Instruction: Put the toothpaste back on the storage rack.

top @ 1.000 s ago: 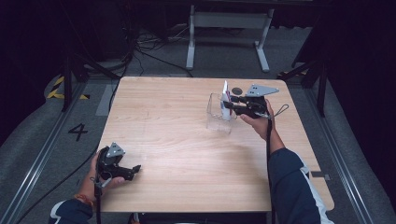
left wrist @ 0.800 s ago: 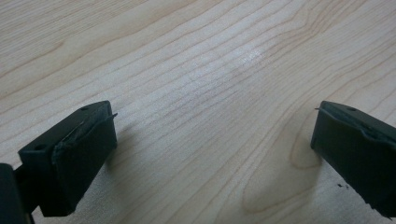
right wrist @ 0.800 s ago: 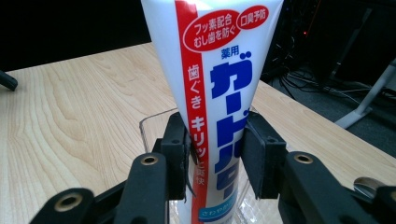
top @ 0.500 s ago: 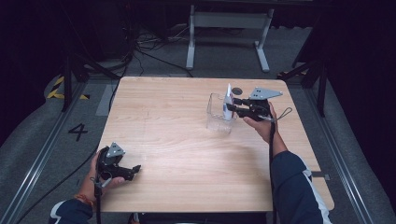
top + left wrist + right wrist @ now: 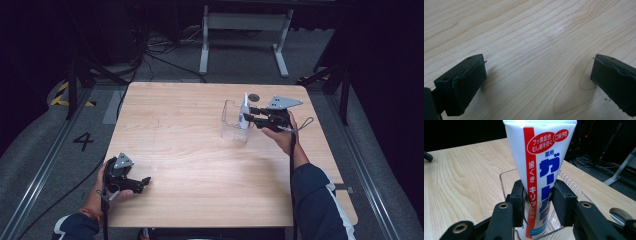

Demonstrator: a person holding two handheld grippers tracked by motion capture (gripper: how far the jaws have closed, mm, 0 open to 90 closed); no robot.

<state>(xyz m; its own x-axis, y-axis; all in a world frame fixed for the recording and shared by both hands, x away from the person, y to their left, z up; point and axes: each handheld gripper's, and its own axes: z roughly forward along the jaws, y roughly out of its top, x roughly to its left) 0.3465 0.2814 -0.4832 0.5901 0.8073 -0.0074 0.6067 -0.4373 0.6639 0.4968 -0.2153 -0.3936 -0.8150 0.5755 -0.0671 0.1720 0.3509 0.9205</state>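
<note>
At the near left corner of the table (image 5: 190,165) we hold the left gripper (image 5: 142,182) low over the bare wood, its jaws spread wide apart with nothing between them, well apart from everything else.

Moving right, toward the far right part of the table, we come to the clear plastic bin (image 5: 231,122). It looks light and thin-walled, so we judge that it could slide or tip if the tube pushes against its side.

Just to the right, the right gripper (image 5: 246,118) is clenched on the toothpaste tube (image 5: 244,111), which stands upright with its lower end inside the bin and its flat crimped end pointing up. In the right gripper view the two pads press the tube (image 5: 541,167) from both sides on its lower half, above the cap.

We judge the tube to be light, soft and smooth-skinned. It will give under a hard squeeze and could slip, so the firmer lower part near the cap is the better place to hold it, as now.

The cap end is blurred behind the bin wall, the tube's top is cut off in the right gripper view, and we cannot tell whether the tube touches the bin floor.
</note>
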